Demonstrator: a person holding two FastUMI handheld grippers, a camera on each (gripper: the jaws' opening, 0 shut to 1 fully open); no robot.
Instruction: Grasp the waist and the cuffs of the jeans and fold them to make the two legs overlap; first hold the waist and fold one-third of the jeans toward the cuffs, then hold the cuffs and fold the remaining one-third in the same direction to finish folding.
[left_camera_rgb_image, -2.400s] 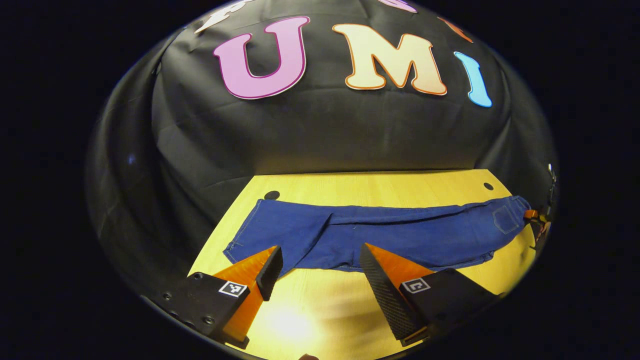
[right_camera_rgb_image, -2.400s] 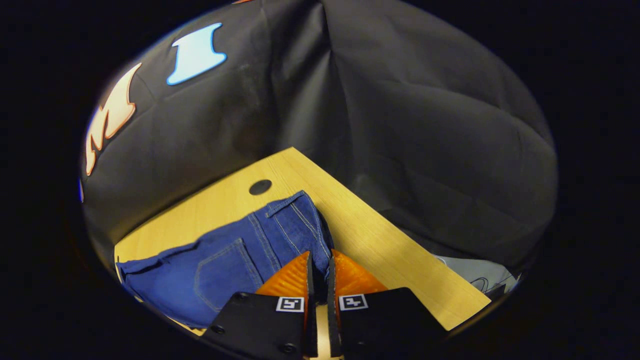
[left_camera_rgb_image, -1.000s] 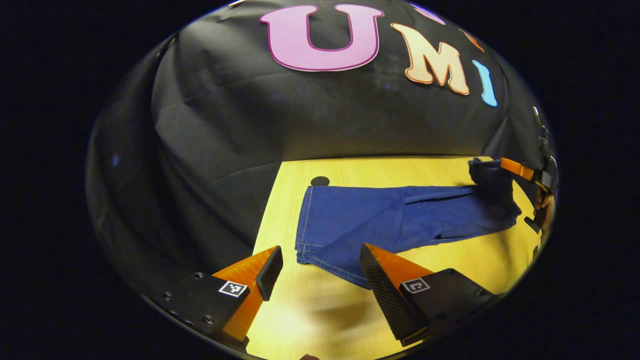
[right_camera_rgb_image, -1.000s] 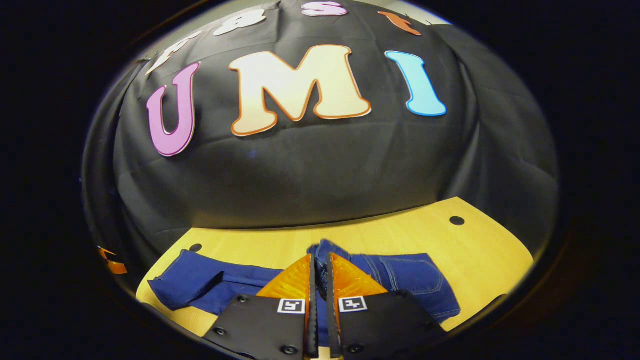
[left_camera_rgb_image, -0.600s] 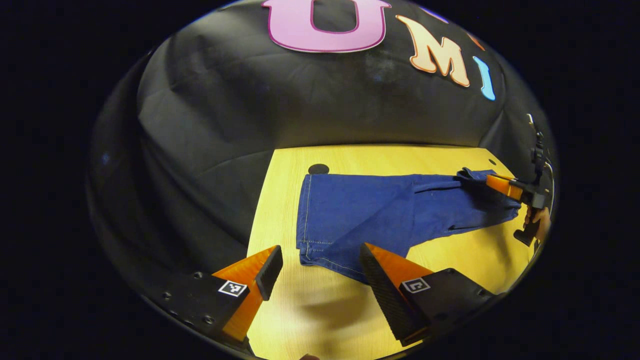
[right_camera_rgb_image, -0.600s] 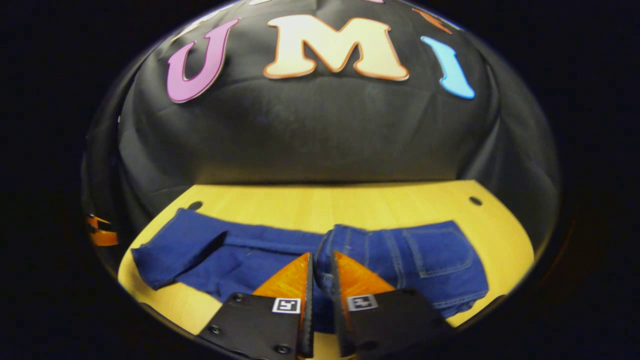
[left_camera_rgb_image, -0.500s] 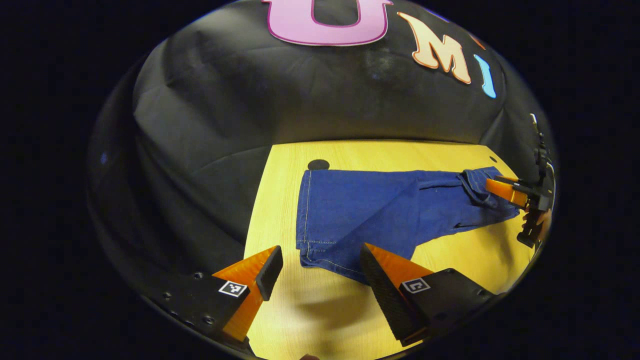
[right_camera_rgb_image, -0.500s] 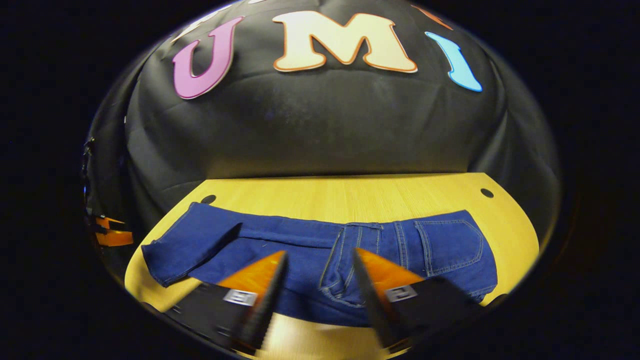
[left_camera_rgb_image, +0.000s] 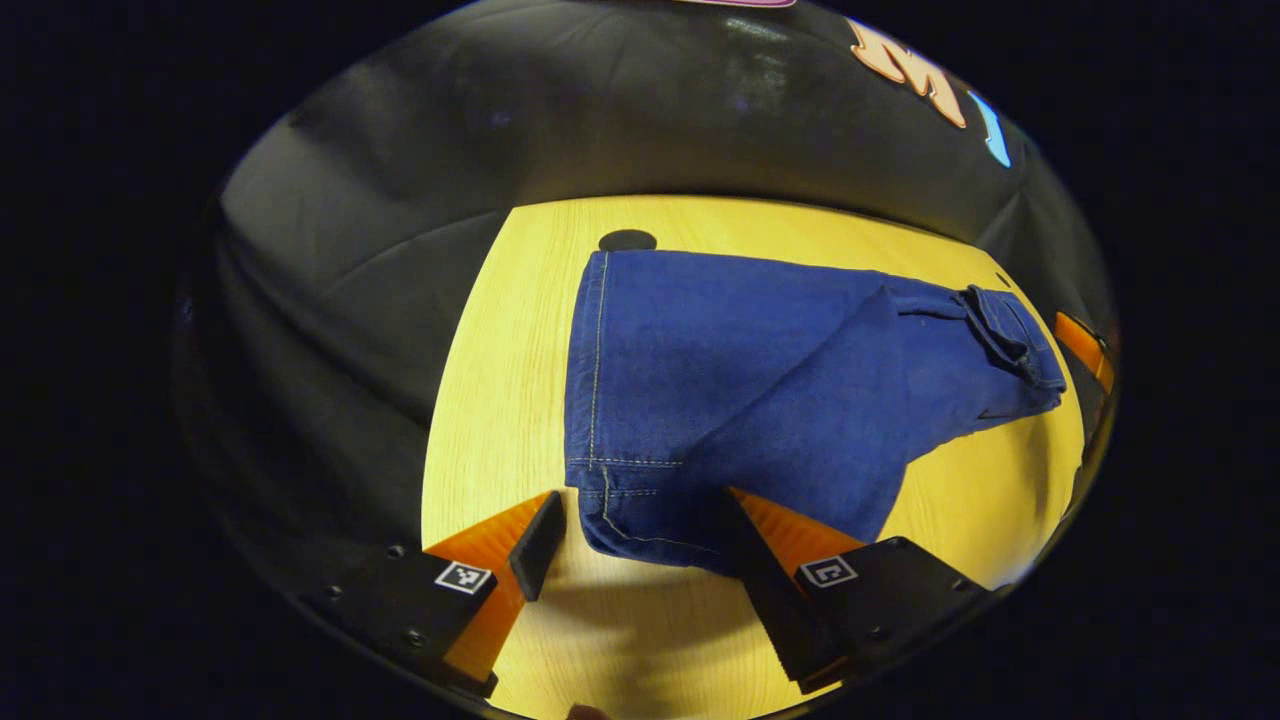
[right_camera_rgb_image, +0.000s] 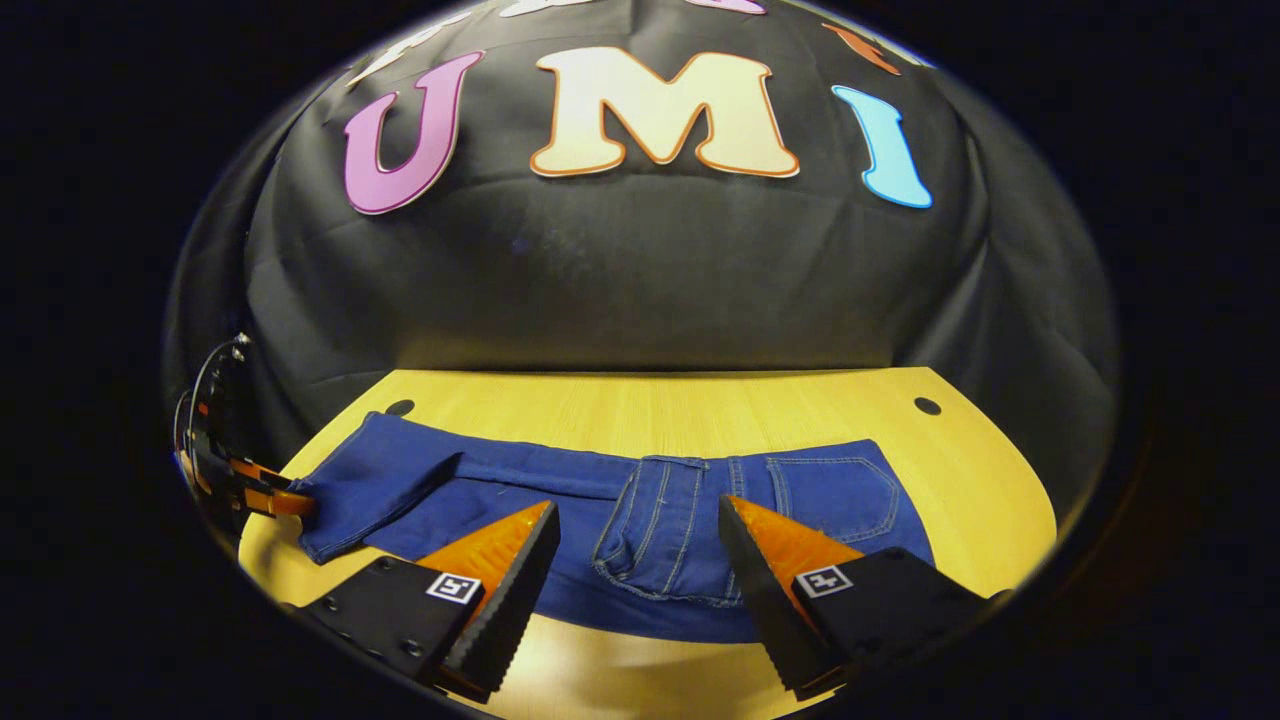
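Observation:
Blue jeans (left_camera_rgb_image: 760, 380) lie lengthwise on the yellow table (left_camera_rgb_image: 480, 400), legs overlapped. The waist (right_camera_rgb_image: 660, 530) is folded over onto the legs, back pocket (right_camera_rgb_image: 835, 495) facing up. My right gripper (right_camera_rgb_image: 635, 508) is open just in front of the folded waist, touching nothing. My left gripper (left_camera_rgb_image: 637, 500) is open at the cuffs (left_camera_rgb_image: 625, 495); the near cuff's hem lies between its fingers, and the denim hides the tip of the right-hand finger. In the right gripper view the left gripper (right_camera_rgb_image: 260, 497) shows at the cuff end. The right gripper (left_camera_rgb_image: 1082, 345) shows far right in the left gripper view.
The table has small dark holes near its back corners (left_camera_rgb_image: 627, 240) (right_camera_rgb_image: 927, 406). The black booth wall (right_camera_rgb_image: 640, 280) rises directly behind the table. Bare tabletop lies in front of the jeans and to the right of the waist fold.
My right gripper opened and let go of the waist, which now lies folded on the legs. My left gripper moved in until the cuff sits between its open fingers.

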